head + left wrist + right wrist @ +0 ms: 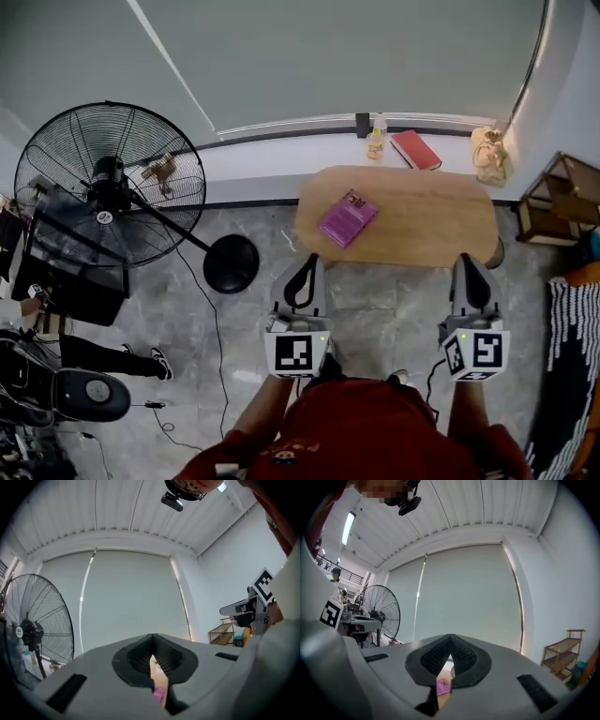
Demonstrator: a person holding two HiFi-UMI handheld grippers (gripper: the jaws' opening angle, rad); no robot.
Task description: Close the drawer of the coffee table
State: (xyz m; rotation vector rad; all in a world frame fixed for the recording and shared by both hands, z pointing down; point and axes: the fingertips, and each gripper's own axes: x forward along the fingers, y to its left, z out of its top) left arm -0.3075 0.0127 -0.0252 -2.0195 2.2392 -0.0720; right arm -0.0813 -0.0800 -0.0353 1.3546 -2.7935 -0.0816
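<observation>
Jaws together — red book (415, 149) head-view only

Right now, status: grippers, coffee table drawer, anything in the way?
Left gripper shut, empty; right gripper shut, empty. Coffee table ahead, drawer not visible. Purple book on top; fan off to left.

a home-like living room, shown by an oval wooden coffee table (431, 225) on marble-look floor tiles (375, 309), a big roller blind (356, 56), a pedestal fan (112, 183) and a low wooden shelf (558, 199).
</observation>
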